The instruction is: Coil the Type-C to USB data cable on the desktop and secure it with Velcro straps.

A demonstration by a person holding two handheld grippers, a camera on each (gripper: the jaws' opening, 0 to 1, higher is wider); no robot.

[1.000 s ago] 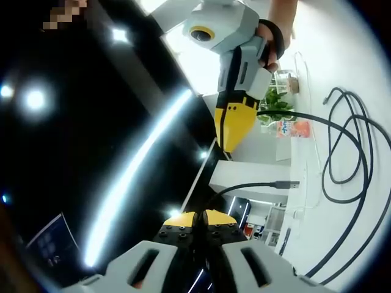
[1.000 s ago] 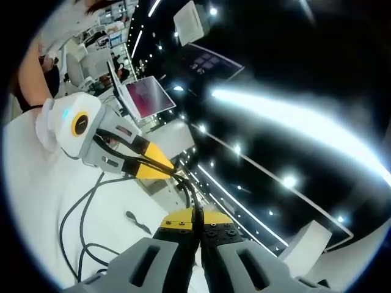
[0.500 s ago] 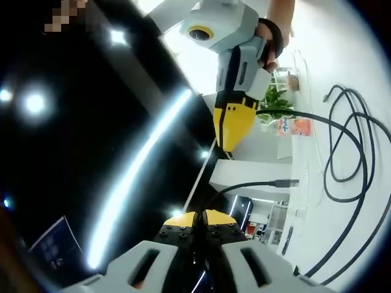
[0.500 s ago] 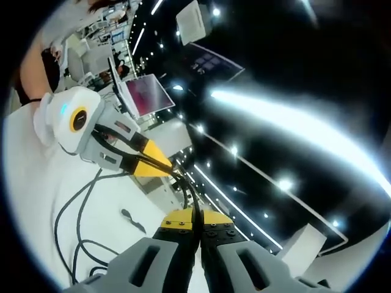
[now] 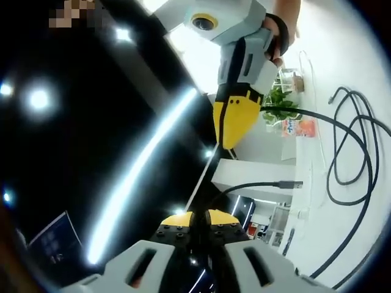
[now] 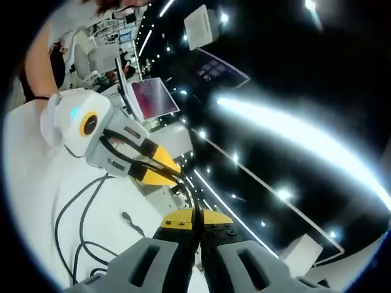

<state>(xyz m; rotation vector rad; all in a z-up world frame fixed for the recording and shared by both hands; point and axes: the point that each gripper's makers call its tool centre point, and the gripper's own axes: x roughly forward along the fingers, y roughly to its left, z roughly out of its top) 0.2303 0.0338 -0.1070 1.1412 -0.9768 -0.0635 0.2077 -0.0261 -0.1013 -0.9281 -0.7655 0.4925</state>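
Holding the black data cable lifted between two grips, both claws stand closed on it. Left gripper: jaws pinched together, cable emerging from the tips and arcing to the USB plug, which hangs free. Right gripper: jaws closed on a further stretch of the same cable; its own view confirms tips shut with the cable running up to the left gripper. Remaining slack lies in loose loops on the white desktop. Judgement: this two-point hold serves to gather a loop; coiling has barely begun and no strap is yet applied
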